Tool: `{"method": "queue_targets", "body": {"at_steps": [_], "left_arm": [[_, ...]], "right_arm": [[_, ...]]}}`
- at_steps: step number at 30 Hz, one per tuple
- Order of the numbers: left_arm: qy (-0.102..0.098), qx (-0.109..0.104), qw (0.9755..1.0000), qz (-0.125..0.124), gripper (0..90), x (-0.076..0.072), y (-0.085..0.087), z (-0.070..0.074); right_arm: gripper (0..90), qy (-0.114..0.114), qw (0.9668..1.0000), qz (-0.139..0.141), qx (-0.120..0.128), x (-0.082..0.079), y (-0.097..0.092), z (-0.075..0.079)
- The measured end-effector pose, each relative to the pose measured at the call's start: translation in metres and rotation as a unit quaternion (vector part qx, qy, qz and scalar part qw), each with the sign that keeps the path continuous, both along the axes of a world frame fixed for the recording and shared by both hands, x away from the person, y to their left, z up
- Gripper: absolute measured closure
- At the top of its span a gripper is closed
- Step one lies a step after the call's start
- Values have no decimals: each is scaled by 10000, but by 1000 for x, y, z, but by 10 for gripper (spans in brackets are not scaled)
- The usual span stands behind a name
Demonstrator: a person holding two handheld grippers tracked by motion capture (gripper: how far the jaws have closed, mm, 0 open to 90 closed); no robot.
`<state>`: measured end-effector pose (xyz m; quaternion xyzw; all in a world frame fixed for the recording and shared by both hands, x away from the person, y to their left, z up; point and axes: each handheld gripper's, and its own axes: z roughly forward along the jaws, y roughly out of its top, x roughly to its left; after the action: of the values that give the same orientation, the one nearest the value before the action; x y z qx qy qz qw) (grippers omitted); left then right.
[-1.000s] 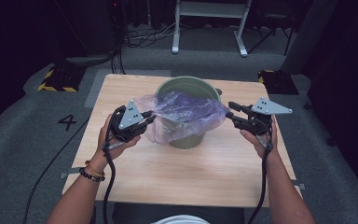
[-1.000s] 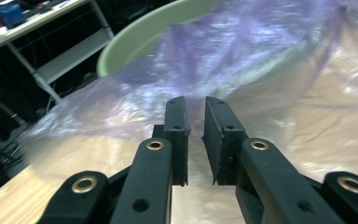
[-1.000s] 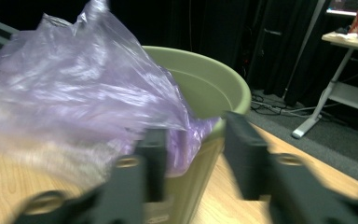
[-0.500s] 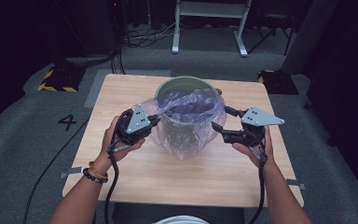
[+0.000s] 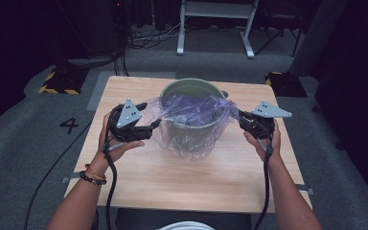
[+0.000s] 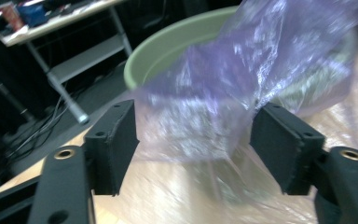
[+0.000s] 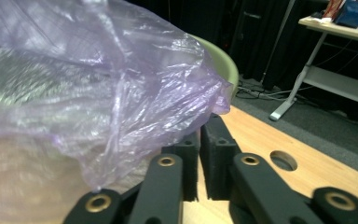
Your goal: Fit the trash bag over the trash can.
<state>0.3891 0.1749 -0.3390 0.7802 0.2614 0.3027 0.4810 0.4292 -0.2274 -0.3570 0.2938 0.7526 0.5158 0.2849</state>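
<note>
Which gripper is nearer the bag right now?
Right. The right gripper has its fingers shut at the bag's edge. The left gripper stands open, the bag's other edge loose between its fingers, which have just been opening.

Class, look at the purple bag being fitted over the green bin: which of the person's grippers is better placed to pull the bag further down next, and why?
Probably the right gripper: its jaws are shut on the purple bag's edge beside the green bin. The left gripper has just opened, the bag loose between its jaws.

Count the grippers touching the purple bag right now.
1. The right gripper is shut on the purple bag at the green bin's right rim. The left gripper at the left has just opened, pads clear.
</note>
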Motion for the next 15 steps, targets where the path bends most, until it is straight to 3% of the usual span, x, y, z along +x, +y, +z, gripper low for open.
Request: {"method": "queue_targets", "body": {"at_steps": [4,5,6,7,11,12,14,15], "left_arm": [[-80,2,9999,-138,330,-2,6,13],[-92,162,9996,-229,374,-2,6,19],[-92,162,9996,-229,425,-2,6,19],[-143,376,9987,-323,458,0,4,22],[-61,625,9972,-394,618,11,-1,23],[-62,651,9970,-408,702,14,-2,23],[-39,648,9971,-398,772,18,-2,23],[7,649,9974,-300,816,23,-3,21]], "right_arm": [[890,-17,9999,17,165,6,-1,2],[900,-45,9998,35,202,10,1,5],[900,-45,9998,35,202,10,1,5],[900,-42,9997,95,223,15,4,8],[900,-90,9998,110,154,24,10,15],[882,-98,9998,74,124,27,12,16],[852,-97,9999,48,118,29,12,18],[722,-91,9998,28,193,31,12,19]]}}
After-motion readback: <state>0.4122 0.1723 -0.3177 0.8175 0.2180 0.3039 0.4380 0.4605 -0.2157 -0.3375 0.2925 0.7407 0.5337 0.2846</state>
